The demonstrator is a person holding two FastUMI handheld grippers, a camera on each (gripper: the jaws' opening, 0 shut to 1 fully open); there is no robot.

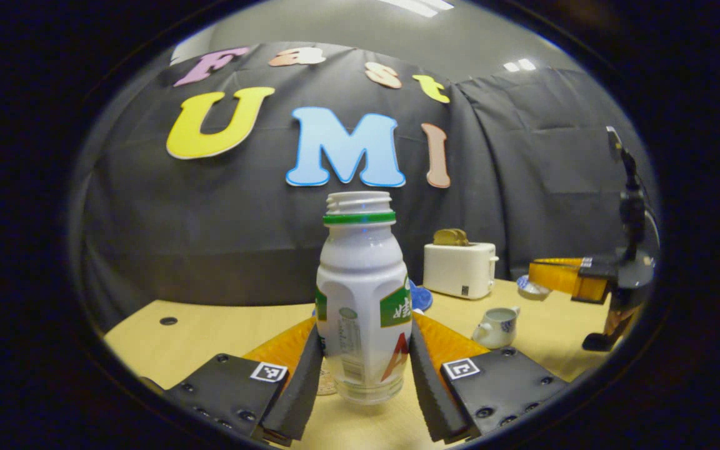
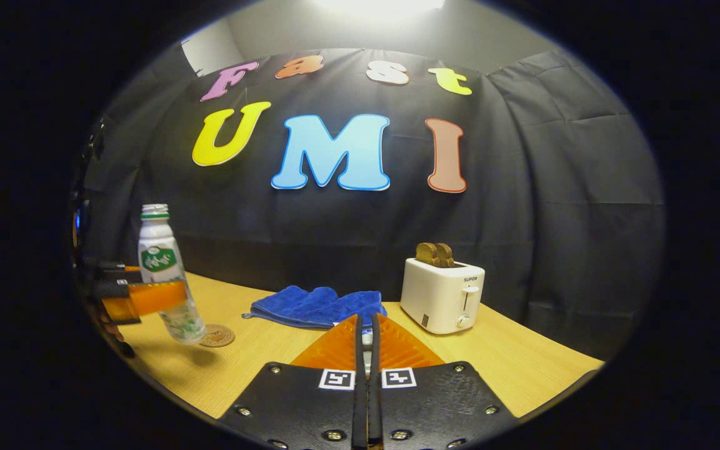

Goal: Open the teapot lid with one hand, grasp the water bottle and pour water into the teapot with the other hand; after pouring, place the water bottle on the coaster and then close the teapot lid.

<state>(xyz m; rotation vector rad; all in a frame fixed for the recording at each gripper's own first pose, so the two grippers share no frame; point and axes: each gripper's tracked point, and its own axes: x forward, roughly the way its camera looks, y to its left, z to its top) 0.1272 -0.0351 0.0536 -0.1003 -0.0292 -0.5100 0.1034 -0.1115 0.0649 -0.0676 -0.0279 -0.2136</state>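
Left gripper (image 1: 363, 375) clamped on uncapped water bottle (image 1: 362, 300), white body, green neck ring, lifted upright just above coaster (image 2: 217, 335), teapot (image 1: 496, 326) ahead-right, right gripper (image 2: 367, 340) fingers pressed together, on what indeterminable

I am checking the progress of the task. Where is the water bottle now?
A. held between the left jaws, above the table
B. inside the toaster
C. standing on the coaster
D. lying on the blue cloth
A: the water bottle sits upright between the left jaws, its base clear of the table.

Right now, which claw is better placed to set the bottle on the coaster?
Left: the left claw holds the water bottle close by the coaster; the right claw is farther off.
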